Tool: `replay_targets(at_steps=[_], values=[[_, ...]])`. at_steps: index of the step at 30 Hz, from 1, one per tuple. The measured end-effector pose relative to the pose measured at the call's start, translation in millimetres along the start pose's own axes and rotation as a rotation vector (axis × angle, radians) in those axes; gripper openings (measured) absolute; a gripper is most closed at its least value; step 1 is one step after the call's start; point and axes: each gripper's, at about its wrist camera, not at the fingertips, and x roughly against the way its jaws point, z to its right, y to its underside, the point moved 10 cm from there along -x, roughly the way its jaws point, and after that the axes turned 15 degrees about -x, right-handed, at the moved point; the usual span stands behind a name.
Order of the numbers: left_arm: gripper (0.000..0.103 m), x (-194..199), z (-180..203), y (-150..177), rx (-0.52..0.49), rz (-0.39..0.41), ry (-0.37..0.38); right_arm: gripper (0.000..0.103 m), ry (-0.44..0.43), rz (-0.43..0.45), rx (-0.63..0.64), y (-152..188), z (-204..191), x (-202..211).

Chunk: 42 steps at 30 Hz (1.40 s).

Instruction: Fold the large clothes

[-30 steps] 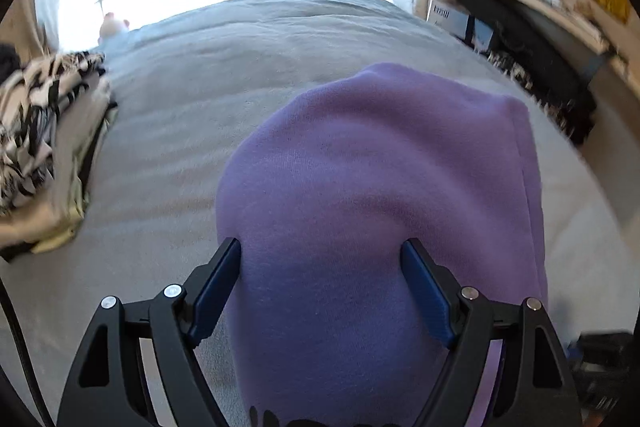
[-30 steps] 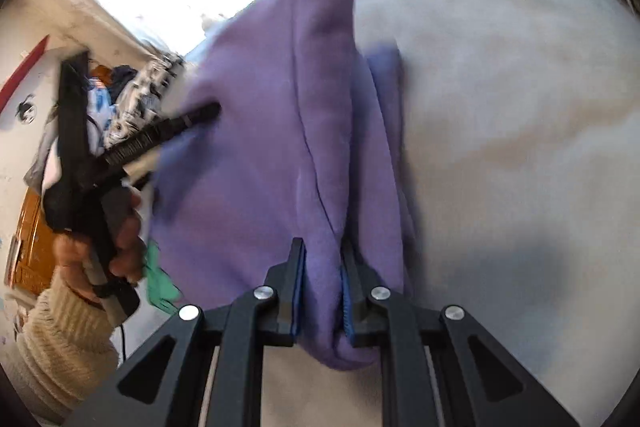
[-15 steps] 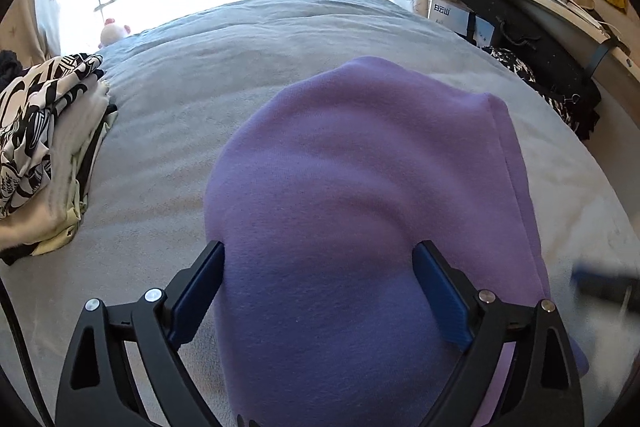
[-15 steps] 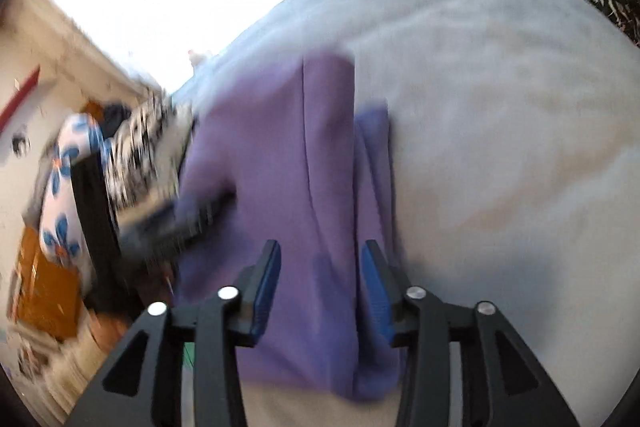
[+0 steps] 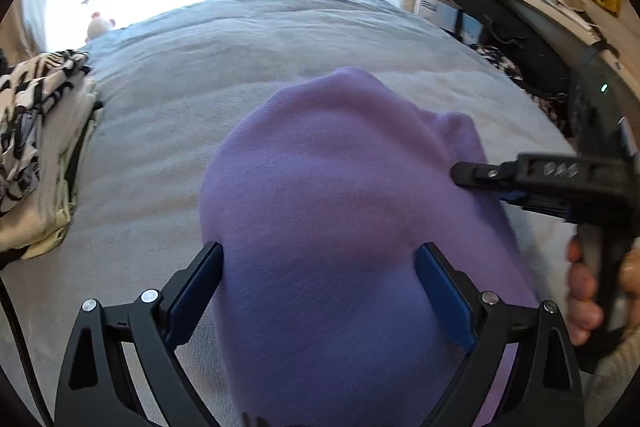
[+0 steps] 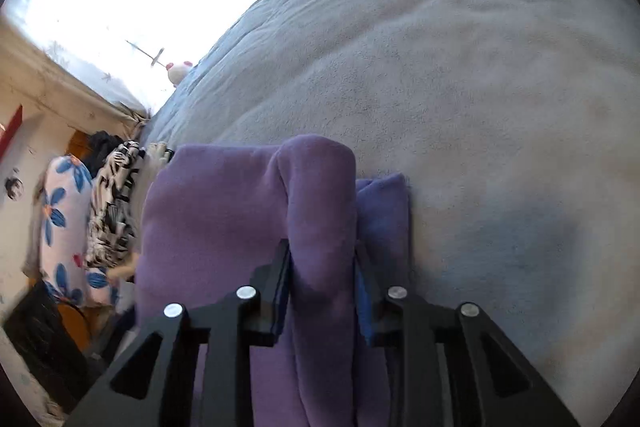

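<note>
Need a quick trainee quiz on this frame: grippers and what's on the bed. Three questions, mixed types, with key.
1. True or false: the left gripper is clamped shut on the purple garment.
2. What lies between the right gripper's pads? A) a fold of the purple garment B) a white sock C) nothing
3. In the left wrist view, what sits at the left on the grey bedcover?

Key:
1. False: its jaws stand wide astride the garment, having just been opening.
2. A: the jaws have just been closing, and the fold is pinched between the pads.
3. A stack of folded clothes, with a black-and-white patterned one on top.
</note>
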Motion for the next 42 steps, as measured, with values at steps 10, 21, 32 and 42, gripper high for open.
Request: replay_targets(at_steps=[10,21,32,42], values=[[0.080,10.1,-39.3,-6.3,0.129,0.025,0.042,0.014,0.117,0.113,0.058,-6.2,16.7,25.2],[0.083,-24.2,-36.7,-1.8,0.216,-0.029,0.110,0.017,0.195,0.071,-0.014,-1.9,47.6,-5.4],[0.083,-4.7,-42.6,2.4,0.249,-0.030,0.101,0.050,0.137,0.096,-0.051,2.9,24.7,37.0],[0.083,55.6,-26.5,-2.1,0.126,-0.054,0.052,0.071,0.136,0.116,0.070,25.0,-15.4,97.4]])
